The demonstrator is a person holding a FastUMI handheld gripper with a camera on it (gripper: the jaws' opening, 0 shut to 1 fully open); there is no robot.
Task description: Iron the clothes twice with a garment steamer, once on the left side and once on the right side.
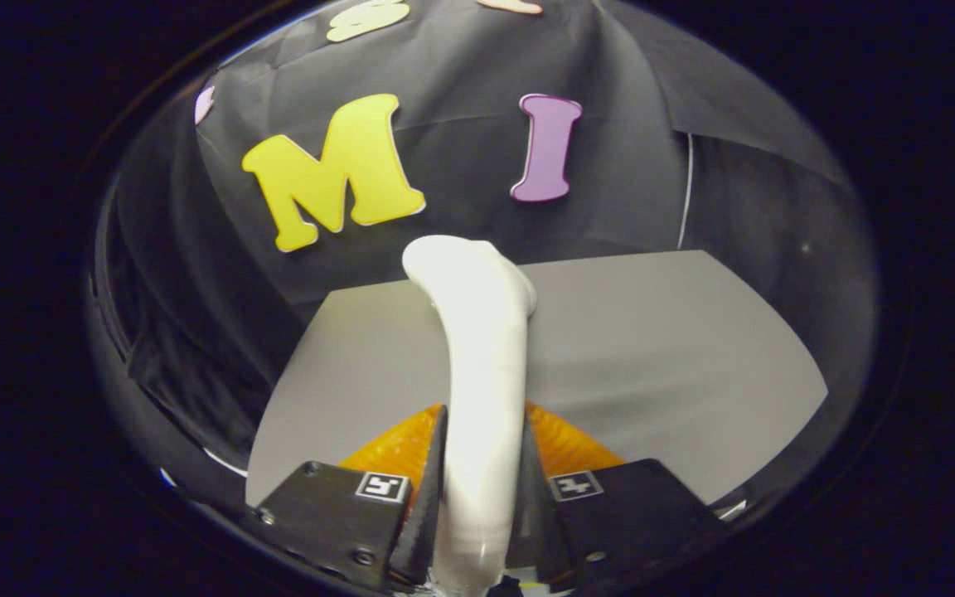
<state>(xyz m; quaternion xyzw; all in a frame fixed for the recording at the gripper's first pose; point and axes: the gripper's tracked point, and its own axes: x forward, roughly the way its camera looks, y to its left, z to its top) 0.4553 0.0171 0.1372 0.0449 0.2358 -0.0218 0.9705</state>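
A white garment steamer [477,348] runs from between my fingers forward and up, its rounded head [465,269] ending over the far part of a grey table [660,348]. My gripper [482,464] is shut on the steamer's handle, with a finger pressing on each side. The steamer is held above the table. Its face is turned away from me, so I cannot see it.
The grey table top spreads beyond and to both sides of the fingers, with its far edge [610,259] near the black cloth wall [461,166]. A thin white cord [685,191] hangs down the wall at the back right.
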